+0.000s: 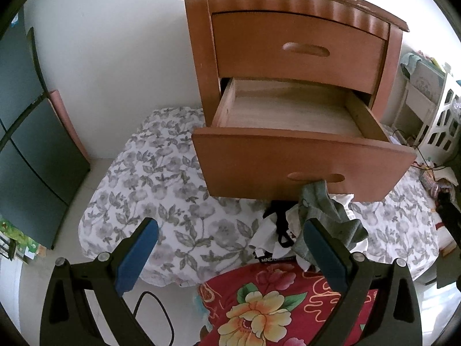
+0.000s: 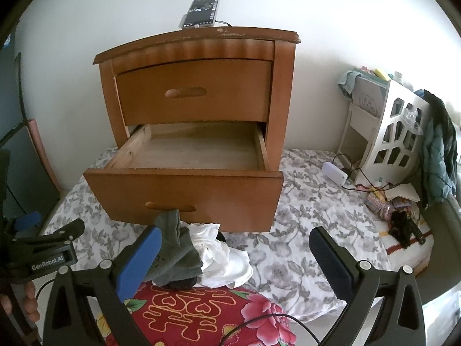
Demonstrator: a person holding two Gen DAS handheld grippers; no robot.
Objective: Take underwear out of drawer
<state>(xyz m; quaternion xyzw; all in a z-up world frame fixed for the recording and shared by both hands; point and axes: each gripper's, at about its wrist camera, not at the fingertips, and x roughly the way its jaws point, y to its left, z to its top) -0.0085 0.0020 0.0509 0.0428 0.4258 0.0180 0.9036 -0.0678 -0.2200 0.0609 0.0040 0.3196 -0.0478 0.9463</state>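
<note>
Before the open drawer (image 2: 184, 155), underwear (image 2: 198, 253) lies heaped; left tool (image 1: 230, 248) and right tool (image 2: 236, 256) gape, released.

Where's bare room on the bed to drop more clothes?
Free: the floral sheet right of the clothes pile, up to the white charger, and the sheet left of the open drawer. Crowded: directly below the drawer front, and the far right by the white rack.

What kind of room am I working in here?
Most likely a bedroom. A wooden nightstand with its lower drawer pulled out stands on a floral sheet, a phone charges on top, and a pile of clothes lies in front.
</note>
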